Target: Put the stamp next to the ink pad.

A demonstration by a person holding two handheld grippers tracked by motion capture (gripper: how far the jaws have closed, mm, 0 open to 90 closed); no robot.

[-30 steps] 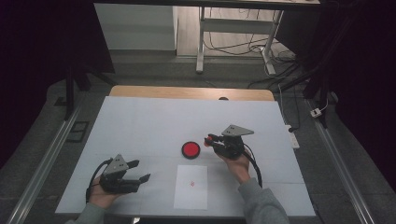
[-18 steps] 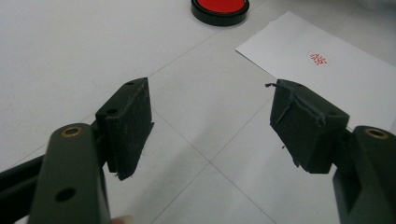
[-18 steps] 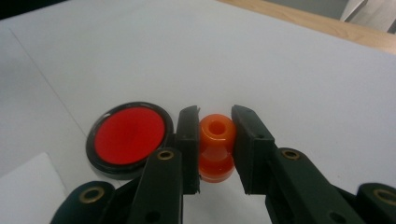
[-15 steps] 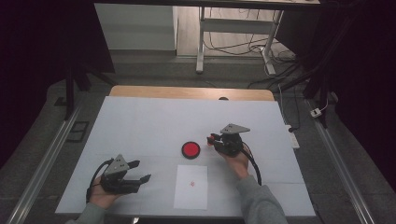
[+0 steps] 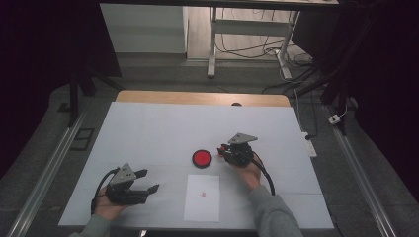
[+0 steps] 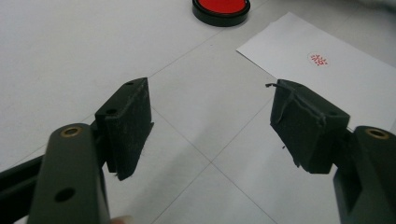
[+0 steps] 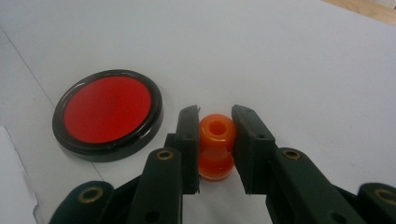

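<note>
1. The right tongs [image 7: 215, 140] clamp a small orange stamp [image 7: 215, 144] at its waist, just beside the red ink pad [image 7: 108, 112].
2. It looks light, stiff, slippery.
3. The left tongs [image 6: 212, 126] gape empty near the stamped paper [image 6: 327, 79] on the worktop [image 5: 148, 128].

The worktop [image 5: 148, 128] is white, marked by faint seams, with a strip of bare wood along its far edge. Near the middle lies a round red ink pad [image 5: 201, 158] in a black rim. Just in front of it — close, not touching — a white paper sheet [image 5: 202, 197] lies flat, bearing a small red stamp mark [image 5: 202, 194].
</note>
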